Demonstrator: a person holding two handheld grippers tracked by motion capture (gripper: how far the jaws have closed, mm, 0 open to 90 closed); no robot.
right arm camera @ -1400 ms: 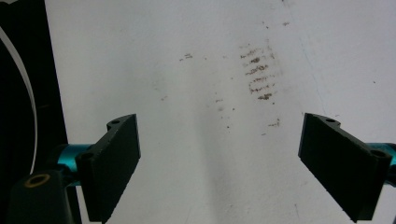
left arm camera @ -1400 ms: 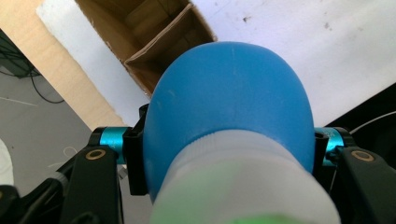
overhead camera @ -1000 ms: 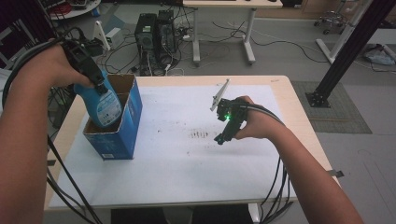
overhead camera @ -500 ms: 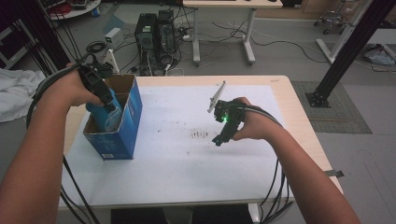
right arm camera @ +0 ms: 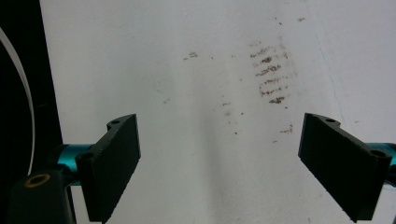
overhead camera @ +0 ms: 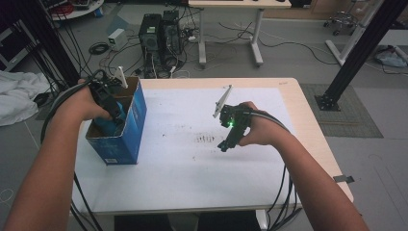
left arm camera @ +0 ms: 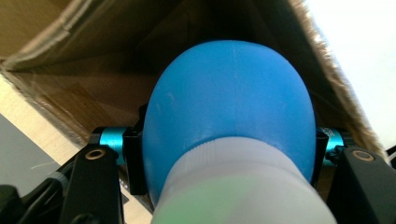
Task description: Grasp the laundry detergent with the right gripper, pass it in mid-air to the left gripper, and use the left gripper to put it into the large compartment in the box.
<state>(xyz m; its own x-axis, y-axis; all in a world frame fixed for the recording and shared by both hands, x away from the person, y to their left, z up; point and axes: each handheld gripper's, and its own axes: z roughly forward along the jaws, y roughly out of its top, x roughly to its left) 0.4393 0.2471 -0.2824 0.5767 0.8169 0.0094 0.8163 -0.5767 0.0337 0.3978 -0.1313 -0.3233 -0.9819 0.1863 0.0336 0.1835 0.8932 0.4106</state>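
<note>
A table point(overhead camera: 308, 125) with a pale wood rim and a white top, marked by a patch of dark smudges point(overhead camera: 206, 139), stands on a grey floor point(overhead camera: 375, 159). Behind it sit two black computer towers point(overhead camera: 161, 31) among tangled cables point(overhead camera: 269, 41), beside a white desk frame point(overhead camera: 228, 29). A black slanted post point(overhead camera: 358, 53) rises at right over a grey mat point(overhead camera: 344, 108). White cloth point(overhead camera: 17, 96) lies at left.

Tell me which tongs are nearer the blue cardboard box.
Left. The left tongs reach down inside the blue cardboard box, shut on a blue bottle. The right tongs hover open over the white tabletop, well to its right.
</note>
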